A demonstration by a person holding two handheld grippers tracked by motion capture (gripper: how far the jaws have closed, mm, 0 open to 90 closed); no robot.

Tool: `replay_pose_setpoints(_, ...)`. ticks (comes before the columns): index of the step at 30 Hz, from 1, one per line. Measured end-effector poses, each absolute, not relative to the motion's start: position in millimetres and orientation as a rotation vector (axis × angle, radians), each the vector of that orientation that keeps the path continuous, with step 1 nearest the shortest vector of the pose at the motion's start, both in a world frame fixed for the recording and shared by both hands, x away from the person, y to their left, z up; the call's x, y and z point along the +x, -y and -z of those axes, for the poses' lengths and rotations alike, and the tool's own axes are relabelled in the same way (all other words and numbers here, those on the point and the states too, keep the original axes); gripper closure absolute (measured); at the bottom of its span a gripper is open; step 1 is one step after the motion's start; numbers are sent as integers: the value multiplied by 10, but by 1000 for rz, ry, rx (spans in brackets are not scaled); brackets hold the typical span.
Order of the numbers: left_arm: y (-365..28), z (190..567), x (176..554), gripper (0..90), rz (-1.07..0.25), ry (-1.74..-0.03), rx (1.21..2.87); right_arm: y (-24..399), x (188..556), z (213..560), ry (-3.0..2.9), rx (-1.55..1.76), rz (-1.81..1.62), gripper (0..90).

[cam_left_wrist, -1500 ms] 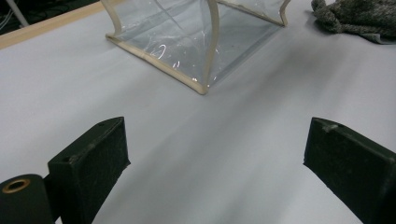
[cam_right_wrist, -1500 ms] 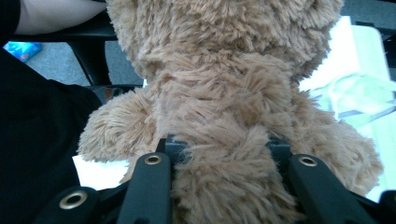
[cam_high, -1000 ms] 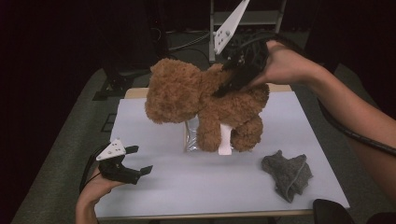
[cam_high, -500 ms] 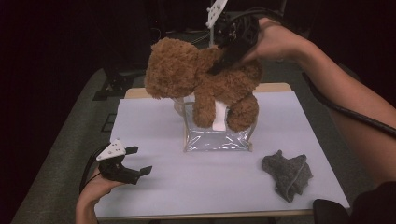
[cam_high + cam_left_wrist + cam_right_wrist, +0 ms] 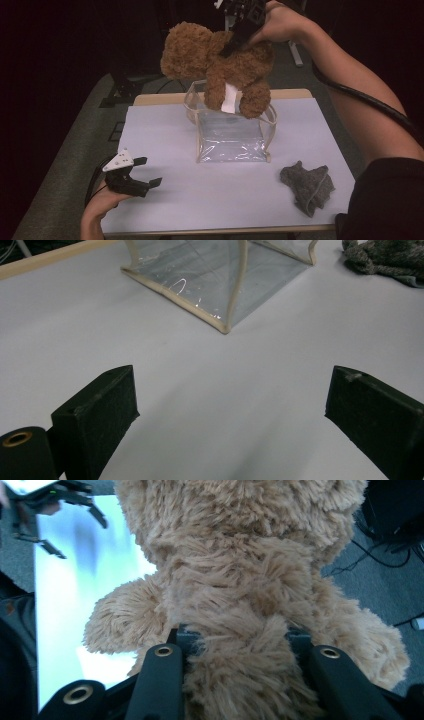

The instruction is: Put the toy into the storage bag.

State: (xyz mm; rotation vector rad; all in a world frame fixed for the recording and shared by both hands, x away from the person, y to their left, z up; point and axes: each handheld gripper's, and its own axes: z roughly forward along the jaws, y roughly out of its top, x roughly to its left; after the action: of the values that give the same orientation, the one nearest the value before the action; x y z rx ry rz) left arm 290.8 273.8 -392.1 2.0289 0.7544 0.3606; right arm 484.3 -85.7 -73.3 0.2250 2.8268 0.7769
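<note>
A brown teddy bear (image 5: 220, 65) hangs in the air above the far side of the table, with a white tag between its legs. My right gripper (image 5: 240, 37) is shut on the bear's back; in the right gripper view the fur (image 5: 240, 605) bulges between the two black jaws. Below the bear lies a clear plastic bag (image 5: 230, 137) with beige trim, its mouth open toward the far edge; its corner (image 5: 220, 290) shows in the left gripper view. My left gripper (image 5: 142, 172) rests open near the table's front left, with nothing between its pads (image 5: 100, 405).
A crumpled grey cloth (image 5: 307, 187) lies at the front right of the white table (image 5: 165, 130); its edge (image 5: 385, 257) shows in the left gripper view. A black cable trails along the right forearm. Dark floor and stands surround the table.
My right gripper has lifted the bear up and toward the far side, uncovering the clear bag beneath it. The left gripper has stayed where it was.
</note>
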Motion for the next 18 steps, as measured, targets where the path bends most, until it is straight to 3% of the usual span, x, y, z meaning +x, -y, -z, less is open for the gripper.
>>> replay_pose_setpoints(10, -2741, 3953, 2912, 56, -351, -763, 2035, 869, 5261, 886, -2810, 332, -763, 636)
replay_pose_setpoints(18, -2727, 3953, 2912, 56, -345, -758, 2038, 833, 5257, 1016, -2816, 322, -723, 635)
